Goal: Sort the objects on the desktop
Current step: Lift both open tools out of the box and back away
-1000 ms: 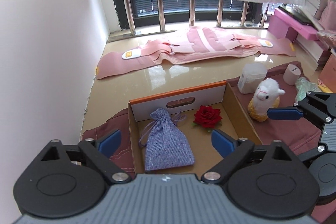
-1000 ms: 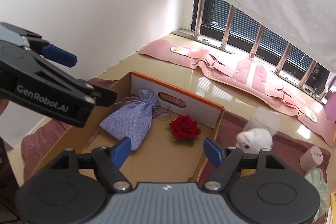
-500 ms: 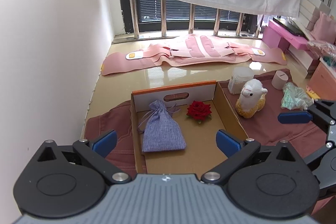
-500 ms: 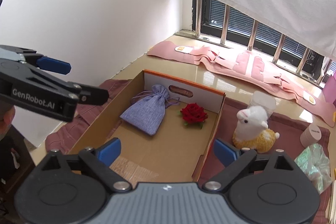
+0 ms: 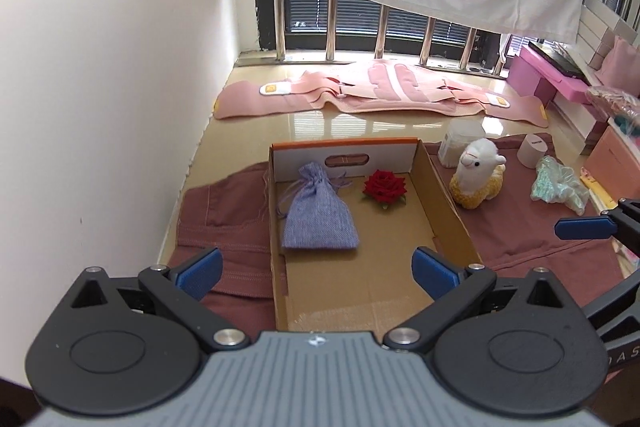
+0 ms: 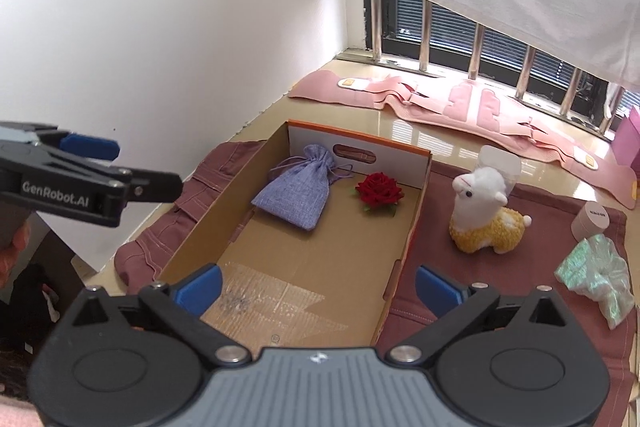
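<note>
Nearest the cameras, the left gripper and the right gripper are held above the near end of the cardboard box, each with its fingers spread wide and nothing between them.

Inside the box, toward its far end, a lilac drawstring pouch is laid flat, and a red fabric rose is set just beside it. Both are judged light and soft; the pouch would best be pinched at its gathered neck, the rose low at its leaves — the petals could be crushed.

Outside, on the maroon cloth, a plush alpaca is stood upright. It is judged squashy and light, best taken around the neck or body. Beyond it, an iridescent crumpled bag would likely slip and crackle, a small white cylinder looks stiff and smooth, and a translucent container is partly hidden behind the alpaca.
</note>
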`<state>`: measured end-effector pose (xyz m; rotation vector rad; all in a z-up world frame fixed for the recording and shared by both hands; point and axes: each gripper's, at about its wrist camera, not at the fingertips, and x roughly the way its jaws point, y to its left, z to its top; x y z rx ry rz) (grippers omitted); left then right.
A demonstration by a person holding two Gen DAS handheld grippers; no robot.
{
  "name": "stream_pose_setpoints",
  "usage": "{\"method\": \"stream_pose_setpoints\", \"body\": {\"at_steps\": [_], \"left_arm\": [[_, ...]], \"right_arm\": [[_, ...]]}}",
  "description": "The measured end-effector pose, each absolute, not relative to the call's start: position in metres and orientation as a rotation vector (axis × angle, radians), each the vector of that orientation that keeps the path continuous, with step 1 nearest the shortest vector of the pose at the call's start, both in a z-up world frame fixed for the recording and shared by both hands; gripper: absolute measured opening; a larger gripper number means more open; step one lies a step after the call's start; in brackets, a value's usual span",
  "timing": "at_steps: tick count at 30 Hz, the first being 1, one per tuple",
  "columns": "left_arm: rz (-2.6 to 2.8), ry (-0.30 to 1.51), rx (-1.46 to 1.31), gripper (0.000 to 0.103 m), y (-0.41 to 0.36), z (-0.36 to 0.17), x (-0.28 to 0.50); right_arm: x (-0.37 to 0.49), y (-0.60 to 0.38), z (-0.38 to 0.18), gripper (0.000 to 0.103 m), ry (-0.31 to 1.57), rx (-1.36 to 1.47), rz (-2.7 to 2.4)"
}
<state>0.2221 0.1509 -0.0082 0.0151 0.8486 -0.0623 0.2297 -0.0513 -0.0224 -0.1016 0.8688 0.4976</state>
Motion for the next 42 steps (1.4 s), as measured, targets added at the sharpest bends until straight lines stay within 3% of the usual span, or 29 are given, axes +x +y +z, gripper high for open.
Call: {"method": "stream_pose_setpoints", "body": {"at_steps": [42], "left_arm": [[-0.315, 0.882, 0.086, 0.103, 0.142, -0.022, 0.211]], "right_arm": [[0.190, -0.072, -0.019, 0.103, 0.862, 0.046, 0.141]]}}
